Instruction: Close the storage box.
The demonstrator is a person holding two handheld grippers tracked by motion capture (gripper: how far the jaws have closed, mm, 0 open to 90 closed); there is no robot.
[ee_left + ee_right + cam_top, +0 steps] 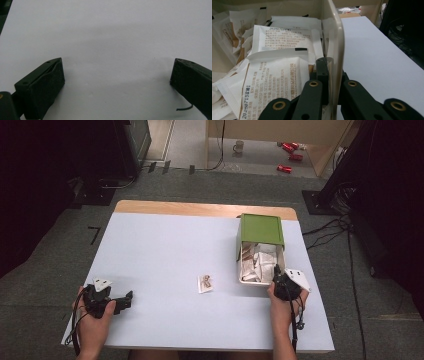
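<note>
A white box (240, 265) with its green lid (260, 229) standing up at the far side sits right of the table's middle, full of white sachets (261, 262). One sachet (205, 283) lies alone on the table to its left. My right gripper (276, 276) is at the box's near right corner. In the right gripper view this gripper (333, 75) is shut on the box's translucent wall (337, 40), one jaw inside beside the sachets (277, 75), the other outside. My left gripper (125, 300) rests at the near left; its jaws stand wide apart over bare table (117, 72).
The table (165, 245) has a pale top with a wooden strip along its far edge. On the floor beyond it are a mug (239, 146) and red cans (290, 147). Cables (325, 232) lie right of the table.
</note>
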